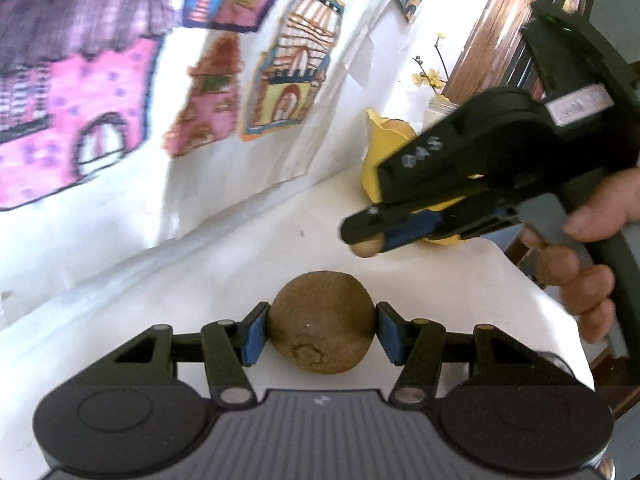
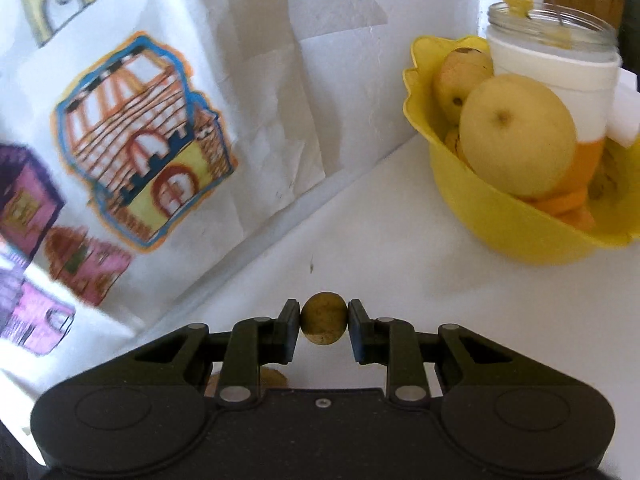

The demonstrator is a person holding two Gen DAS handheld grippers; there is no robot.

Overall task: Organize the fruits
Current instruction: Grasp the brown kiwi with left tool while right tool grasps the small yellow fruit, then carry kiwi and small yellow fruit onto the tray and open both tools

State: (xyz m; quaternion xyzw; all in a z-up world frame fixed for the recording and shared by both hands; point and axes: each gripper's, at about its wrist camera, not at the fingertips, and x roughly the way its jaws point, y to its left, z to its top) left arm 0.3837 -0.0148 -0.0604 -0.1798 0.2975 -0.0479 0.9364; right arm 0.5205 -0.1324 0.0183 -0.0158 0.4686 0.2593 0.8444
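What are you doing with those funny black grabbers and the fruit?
A person is sorting fruit with a grabber in each hand. The left gripper has its jaws closed on a brown kiwi on the white table. The right gripper is pinching a small round yellowish fruit above the table. Nearby, a yellow bowl already holds a big pale pear and other fruit.
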